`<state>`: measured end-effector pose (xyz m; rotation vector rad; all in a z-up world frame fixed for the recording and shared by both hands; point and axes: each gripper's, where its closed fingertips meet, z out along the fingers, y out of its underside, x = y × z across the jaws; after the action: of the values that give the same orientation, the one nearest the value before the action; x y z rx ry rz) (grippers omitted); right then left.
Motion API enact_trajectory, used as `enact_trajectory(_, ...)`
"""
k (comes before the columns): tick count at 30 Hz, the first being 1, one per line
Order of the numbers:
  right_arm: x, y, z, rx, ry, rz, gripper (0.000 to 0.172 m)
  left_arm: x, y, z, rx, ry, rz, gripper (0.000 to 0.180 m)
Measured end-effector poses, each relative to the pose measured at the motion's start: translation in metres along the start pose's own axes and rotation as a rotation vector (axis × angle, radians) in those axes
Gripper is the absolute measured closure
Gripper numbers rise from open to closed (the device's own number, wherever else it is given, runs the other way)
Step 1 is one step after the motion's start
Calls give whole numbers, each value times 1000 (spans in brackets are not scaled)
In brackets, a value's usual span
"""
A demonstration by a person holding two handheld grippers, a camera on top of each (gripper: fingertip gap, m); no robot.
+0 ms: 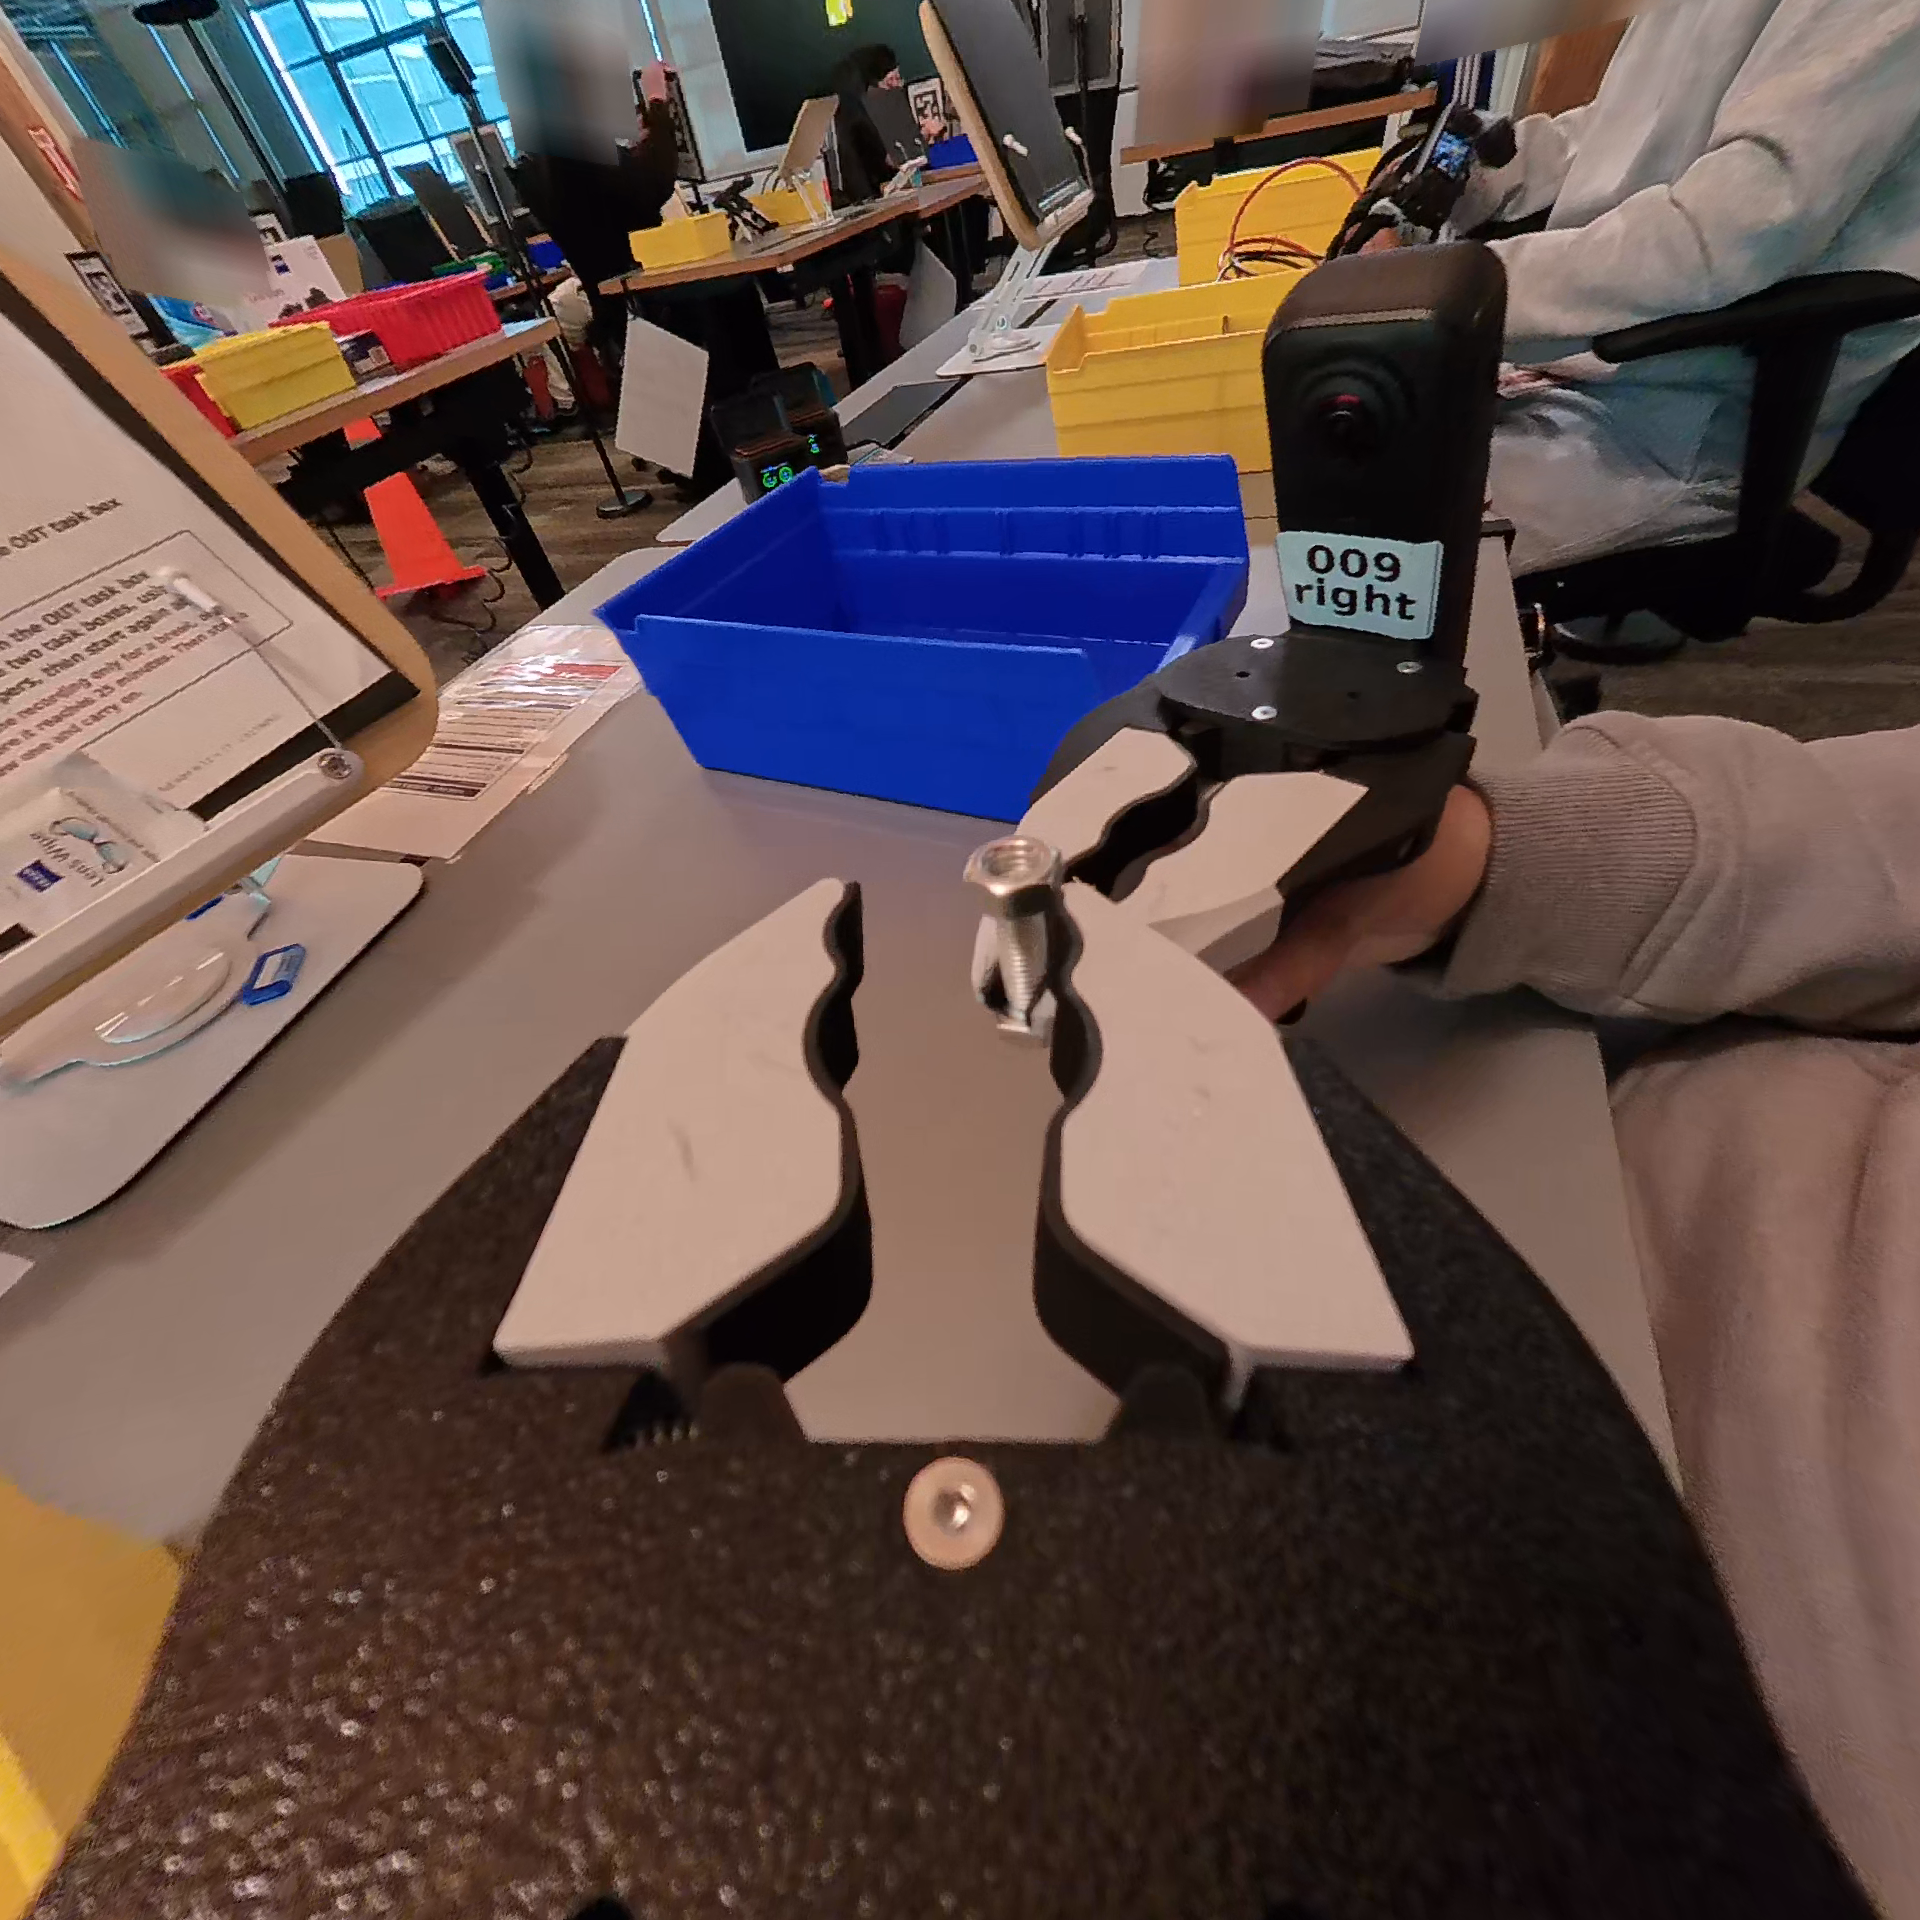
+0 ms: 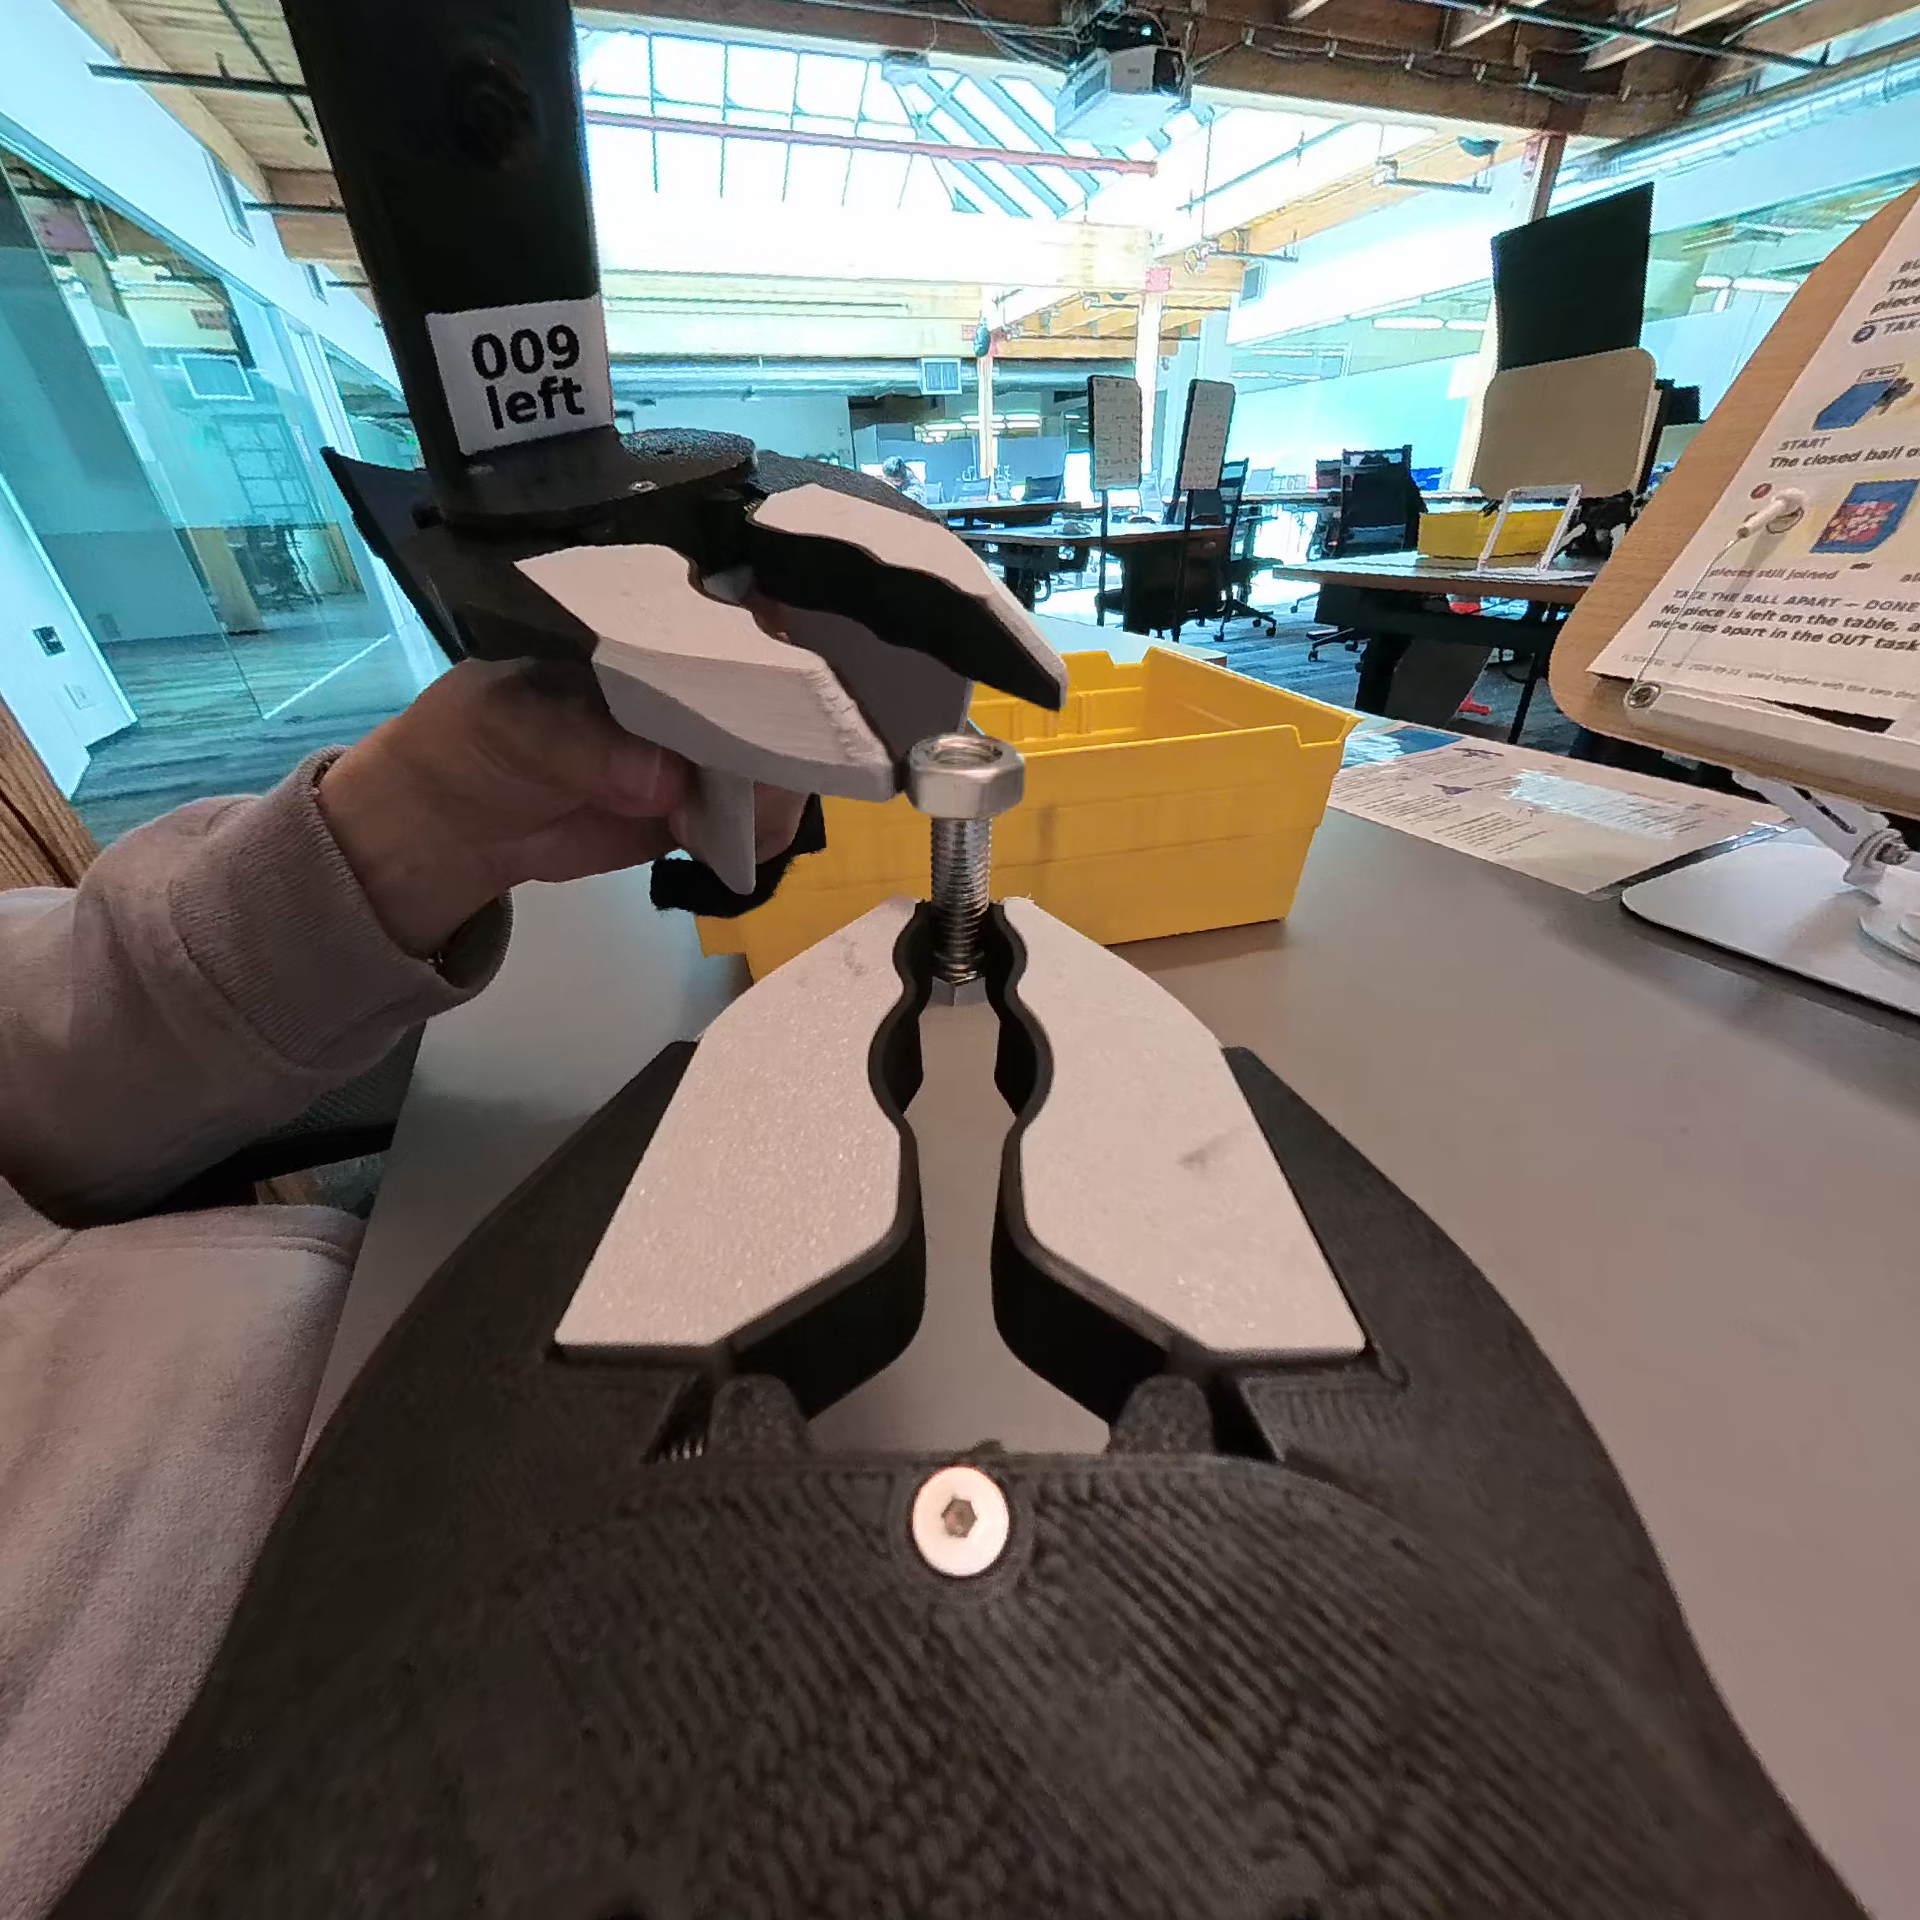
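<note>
My right gripper point(image 2: 961, 920) is shut on the lower end of a silver bolt point(image 2: 954, 883) and holds it upright above the grey table point(image 2: 1455, 1039). A silver hex nut point(image 2: 964, 774) sits on the bolt's top end. My left gripper point(image 2: 966, 727) comes in from the upper left with its jaws open around the nut. One of its fingertips point(image 2: 873, 769) touches the nut's side and the other stands clear of it. In the left wrist view my left gripper point(image 1: 961, 914) is wide open. The nut point(image 1: 1010, 864) and bolt point(image 1: 1023, 961) stand close to its right finger, with the right gripper point(image 1: 1101, 852) behind them.
A blue bin point(image 1: 935, 665) stands on the table beyond the grippers. A yellow bin point(image 2: 1143, 810) stands behind the bolt in the right wrist view. An instruction board on a stand point(image 1: 156, 623) is at the left, with paper sheets beside it. A seated person point(image 1: 1714, 260) is at the far right. Only a small space, under 4 cm, lies between the two pairs of fingers.
</note>
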<state>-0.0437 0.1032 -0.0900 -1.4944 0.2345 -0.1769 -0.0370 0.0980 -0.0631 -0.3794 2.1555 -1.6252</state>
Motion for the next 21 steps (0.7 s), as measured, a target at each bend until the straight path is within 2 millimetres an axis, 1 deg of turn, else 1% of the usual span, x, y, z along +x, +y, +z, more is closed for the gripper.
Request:
enact_trajectory(2,1,-1,-1,4,1,-1,163,-6,1,-4,-8,-27,2,149)
enact_trajectory(5,0,1,1,-4,3,-4,163,1,-8,-5,45,12,-25,148)
enact_trajectory(7,-2,2,2,-3,-8,6,163,8,-14,-2,88,41,-43,148)
enact_trajectory(11,-3,0,1,10,-22,22,163,12,-8,10,66,33,-42,147)
enact_trajectory(14,-4,-4,-1,18,-33,26,163,8,-7,11,77,15,-53,148)
enact_trajectory(21,6,-5,-7,27,-13,38,163,-6,-6,1,75,-36,-75,151)
